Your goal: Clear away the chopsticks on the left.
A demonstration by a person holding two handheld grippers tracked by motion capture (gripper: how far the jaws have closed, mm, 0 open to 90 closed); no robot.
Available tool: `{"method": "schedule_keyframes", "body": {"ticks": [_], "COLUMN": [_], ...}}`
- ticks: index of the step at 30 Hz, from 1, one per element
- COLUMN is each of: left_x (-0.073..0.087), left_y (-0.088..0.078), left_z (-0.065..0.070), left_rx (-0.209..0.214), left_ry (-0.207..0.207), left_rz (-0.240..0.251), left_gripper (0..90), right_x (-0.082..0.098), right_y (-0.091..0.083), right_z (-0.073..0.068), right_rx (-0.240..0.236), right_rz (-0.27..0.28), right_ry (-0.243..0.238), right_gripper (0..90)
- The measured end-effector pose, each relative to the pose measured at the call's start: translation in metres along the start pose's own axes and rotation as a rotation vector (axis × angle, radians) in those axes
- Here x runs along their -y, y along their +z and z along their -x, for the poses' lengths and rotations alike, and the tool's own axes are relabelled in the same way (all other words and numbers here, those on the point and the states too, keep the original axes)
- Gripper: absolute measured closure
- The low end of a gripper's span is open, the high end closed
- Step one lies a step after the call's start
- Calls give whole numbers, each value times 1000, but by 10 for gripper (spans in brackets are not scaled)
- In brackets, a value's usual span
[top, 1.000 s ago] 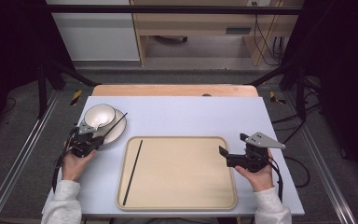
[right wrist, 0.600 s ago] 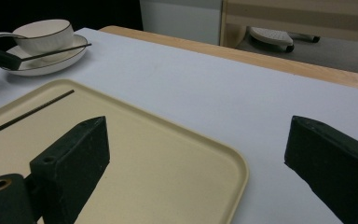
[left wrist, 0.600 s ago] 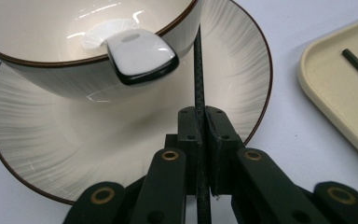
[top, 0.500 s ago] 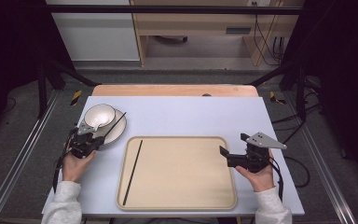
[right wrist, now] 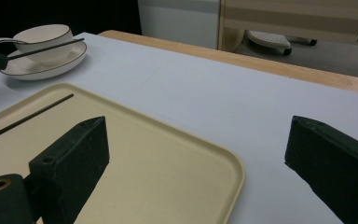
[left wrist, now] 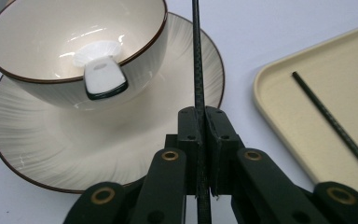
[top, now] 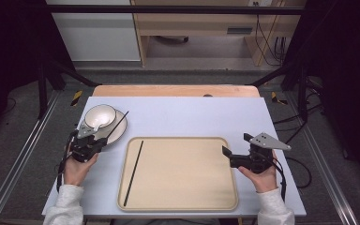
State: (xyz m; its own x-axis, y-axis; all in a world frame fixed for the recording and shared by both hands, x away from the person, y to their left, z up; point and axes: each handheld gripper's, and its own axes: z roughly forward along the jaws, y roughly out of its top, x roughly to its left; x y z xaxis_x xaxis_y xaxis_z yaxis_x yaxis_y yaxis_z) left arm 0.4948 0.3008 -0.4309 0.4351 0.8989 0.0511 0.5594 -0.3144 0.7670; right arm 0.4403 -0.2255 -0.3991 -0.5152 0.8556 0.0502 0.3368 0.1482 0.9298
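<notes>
Now my left tool (left wrist: 199, 122) pinches one chopstick (left wrist: 196, 56) over the plate (left wrist: 37, 154) beside the bowl (left wrist: 51, 88); my right tool (right wrist: 193, 163) gapes empty above the tray (top: 183, 187), where another chopstick (top: 133, 172) lies.

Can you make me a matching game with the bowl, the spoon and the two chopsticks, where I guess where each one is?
Things:
1. bowl
2. spoon
3. first chopstick
4. second chopstick

Places:
A. lying on the tray
B. pinched in the left gripper
C. standing on the plate
D. resting inside the bowl

Pairs: 1-C, 2-D, 3-B, 4-A
</notes>
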Motion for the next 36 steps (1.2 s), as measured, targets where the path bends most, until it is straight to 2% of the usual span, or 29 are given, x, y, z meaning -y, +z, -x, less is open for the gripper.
{"method": "schedule_keyframes", "body": {"ticks": [4,13,16,19,22,26,30,36], "left_x": [-2,-4,-4,-2,1,6,12,27], "left_y": [-6,-21,-28,-35,-41,-49,-55,-55], "left_z": [8,38,50,62,72,85,97,113], "left_rx": [7,-16,-23,-34,-46,-59,-74,-77], "left_ry": [-31,-27,-53,-57,-89,-153,-184,-248], "left_rz": [35,65,82,101,126,155,191,220], "left_gripper": [851,851,851,851,851,851,851,851], "right_x": [-1,-3,-4,-4,-4,-4,-4,-5], "right_y": [-3,-6,-6,-8,-9,-9,-9,-10], "right_z": [1,1,1,1,2,2,2,1], "right_rx": [3,9,9,11,14,12,4,4], "right_rz": [9,21,22,26,28,31,32,34], "right_ry": [1,7,4,7,10,7,10,10], "right_gripper": [61,57,57,58,58,59,59,59]}}
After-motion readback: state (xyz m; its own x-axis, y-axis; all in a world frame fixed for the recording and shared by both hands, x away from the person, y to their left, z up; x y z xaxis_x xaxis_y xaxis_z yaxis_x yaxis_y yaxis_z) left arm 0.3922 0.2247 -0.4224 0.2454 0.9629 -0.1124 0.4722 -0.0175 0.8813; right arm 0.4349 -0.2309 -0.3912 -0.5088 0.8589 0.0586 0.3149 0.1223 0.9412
